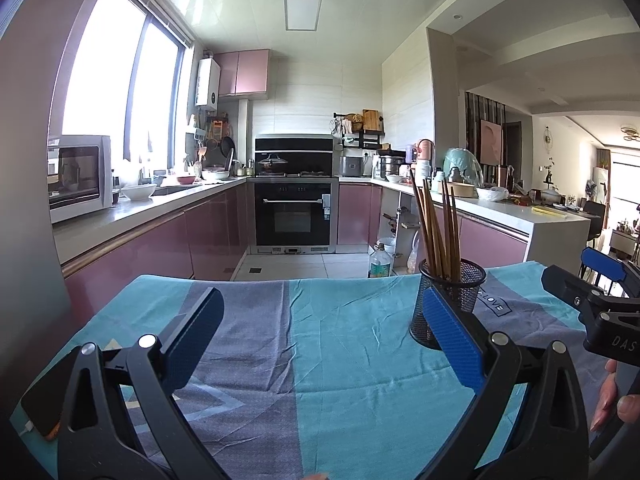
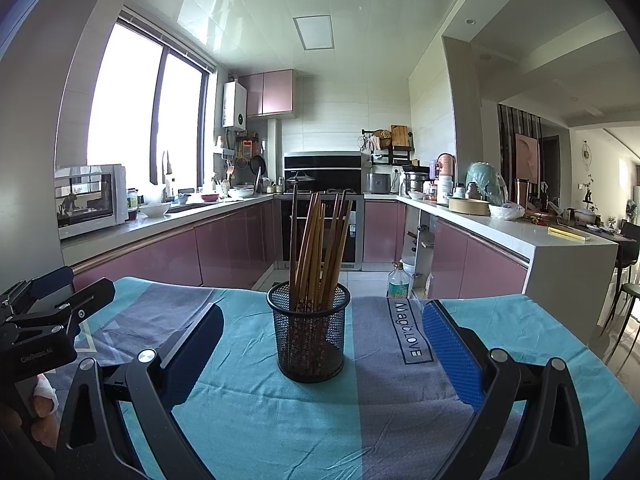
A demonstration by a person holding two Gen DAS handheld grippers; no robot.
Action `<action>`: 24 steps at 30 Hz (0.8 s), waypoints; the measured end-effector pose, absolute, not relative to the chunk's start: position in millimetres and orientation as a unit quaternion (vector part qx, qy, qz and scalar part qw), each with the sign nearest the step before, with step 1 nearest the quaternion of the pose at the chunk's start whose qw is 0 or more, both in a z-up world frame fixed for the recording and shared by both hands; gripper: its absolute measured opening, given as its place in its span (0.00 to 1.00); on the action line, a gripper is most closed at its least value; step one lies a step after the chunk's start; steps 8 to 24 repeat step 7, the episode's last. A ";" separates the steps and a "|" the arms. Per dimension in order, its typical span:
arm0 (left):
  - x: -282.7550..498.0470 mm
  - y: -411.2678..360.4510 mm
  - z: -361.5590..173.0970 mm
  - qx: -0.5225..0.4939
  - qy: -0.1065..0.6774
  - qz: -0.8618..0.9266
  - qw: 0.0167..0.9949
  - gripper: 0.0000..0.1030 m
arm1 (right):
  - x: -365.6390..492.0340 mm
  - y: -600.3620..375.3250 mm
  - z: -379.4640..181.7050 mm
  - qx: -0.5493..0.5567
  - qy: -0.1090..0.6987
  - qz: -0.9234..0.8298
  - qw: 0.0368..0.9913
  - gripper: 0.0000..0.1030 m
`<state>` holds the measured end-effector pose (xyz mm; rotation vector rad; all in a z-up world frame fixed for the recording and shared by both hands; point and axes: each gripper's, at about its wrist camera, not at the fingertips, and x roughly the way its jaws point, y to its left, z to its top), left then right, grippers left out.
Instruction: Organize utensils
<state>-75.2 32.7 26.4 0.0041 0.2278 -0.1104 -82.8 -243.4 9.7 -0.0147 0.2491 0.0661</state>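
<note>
Your brown wooden chopsticks [image 2: 318, 248] all stand in the black mesh cup [image 2: 309, 340] on the blue-grey striped cloth [image 2: 280, 412]. Left gripper [image 1: 320, 340] and right gripper [image 2: 322, 354] gape wide, empty. Looks done; nothing loose visible.

My two wrist cameras sit low and near over the blue cloth [image 1: 340, 340], both facing the far kitchen, sharing the mesh cup [image 2: 309, 336], centred from the right camera.

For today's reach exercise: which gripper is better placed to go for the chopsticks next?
Probably the right gripper: the mesh holder of chopsticks sits centred between its open fingers, but off to the left gripper's side.
</note>
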 end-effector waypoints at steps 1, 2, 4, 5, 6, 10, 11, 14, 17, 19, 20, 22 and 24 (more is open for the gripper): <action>-73.3 33.0 25.6 0.002 0.120 -0.055 0.991 0.95 | -81.1 -246.2 8.6 -0.009 0.128 0.030 0.991 0.94; -70.0 33.2 24.2 0.003 0.128 -0.053 0.990 0.95 | -78.1 -251.1 6.8 -0.007 0.137 0.026 0.990 0.94; -60.8 34.8 20.5 0.004 0.146 -0.044 0.988 0.95 | -66.6 -265.7 0.3 -0.005 0.169 0.015 0.985 0.94; -54.4 36.4 18.2 0.004 0.159 -0.040 0.987 0.95 | -58.1 -274.1 -5.3 -0.009 0.193 0.005 0.981 0.94; -48.6 37.4 15.0 0.003 0.170 -0.036 0.985 0.95 | -48.3 -283.6 -12.1 -0.015 0.219 -0.013 0.976 0.94; -41.5 42.1 12.2 -0.001 0.184 -0.033 0.982 0.95 | -37.2 -296.9 -20.6 -0.018 0.249 -0.029 0.968 0.94; -41.5 42.1 12.2 -0.001 0.184 -0.033 0.982 0.95 | -37.2 -296.9 -20.6 -0.018 0.249 -0.029 0.968 0.94; -41.5 42.1 12.2 -0.001 0.184 -0.033 0.982 0.95 | -37.2 -296.9 -20.6 -0.018 0.249 -0.029 0.968 0.94; -41.5 42.1 12.2 -0.001 0.184 -0.033 0.982 0.95 | -37.2 -296.9 -20.6 -0.018 0.249 -0.029 0.968 0.94; -41.5 42.1 12.2 -0.001 0.184 -0.033 0.982 0.95 | -37.2 -296.9 -20.6 -0.018 0.249 -0.029 0.968 0.94; -41.5 42.1 12.2 -0.001 0.184 -0.033 0.982 0.95 | -37.2 -296.9 -20.6 -0.018 0.249 -0.029 0.968 0.94; -41.5 42.1 12.2 -0.001 0.184 -0.033 0.982 0.95 | -37.2 -296.9 -20.6 -0.018 0.249 -0.029 0.968 0.94; -41.5 42.1 12.2 -0.001 0.184 -0.033 0.982 0.95 | -37.2 -296.9 -20.6 -0.018 0.249 -0.029 0.968 0.94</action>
